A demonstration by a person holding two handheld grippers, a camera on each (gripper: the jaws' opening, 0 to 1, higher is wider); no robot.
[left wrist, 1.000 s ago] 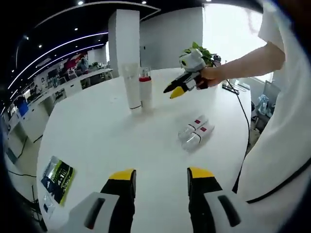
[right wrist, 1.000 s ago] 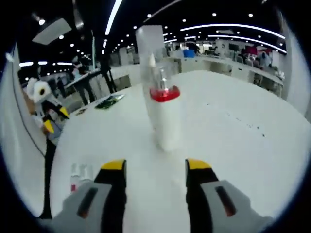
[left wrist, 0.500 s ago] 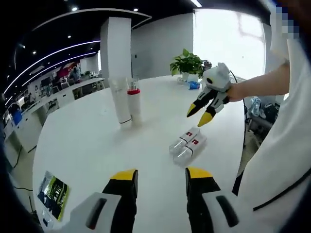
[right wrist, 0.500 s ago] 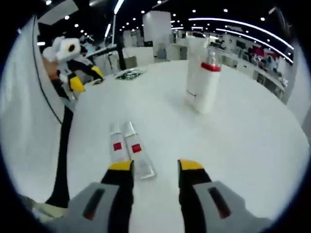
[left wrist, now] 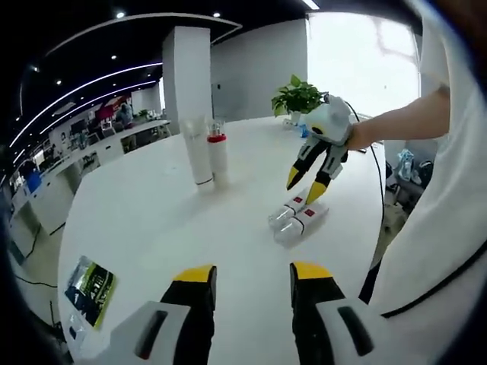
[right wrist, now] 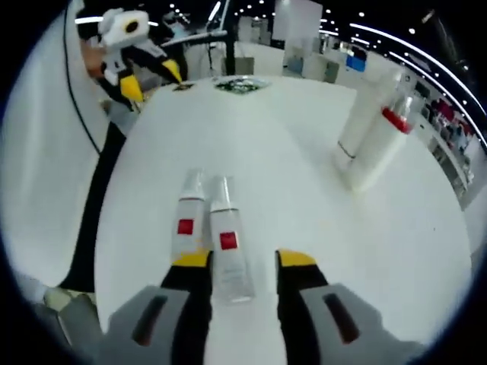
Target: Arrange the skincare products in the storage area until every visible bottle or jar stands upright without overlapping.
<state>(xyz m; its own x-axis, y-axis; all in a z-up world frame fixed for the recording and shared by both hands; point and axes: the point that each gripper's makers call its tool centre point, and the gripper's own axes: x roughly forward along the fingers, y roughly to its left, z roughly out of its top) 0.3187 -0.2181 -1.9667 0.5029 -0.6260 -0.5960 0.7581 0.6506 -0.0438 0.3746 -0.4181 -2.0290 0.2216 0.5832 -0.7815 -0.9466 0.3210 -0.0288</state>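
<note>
I see the white surface (left wrist: 152, 228) carrying two upright bottles (left wrist: 208, 156) side by side, well apart from two small tubes (right wrist: 211, 232) lying flat, touching. My right gripper (right wrist: 241, 262) hangs parted and empty, jaws straddling one tube's end; my left gripper (left wrist: 251, 275) is parted, empty.

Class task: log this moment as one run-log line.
right hand-held gripper: open, above lying tubes | left hand-held gripper: open, idle | two bottles: upright
</note>
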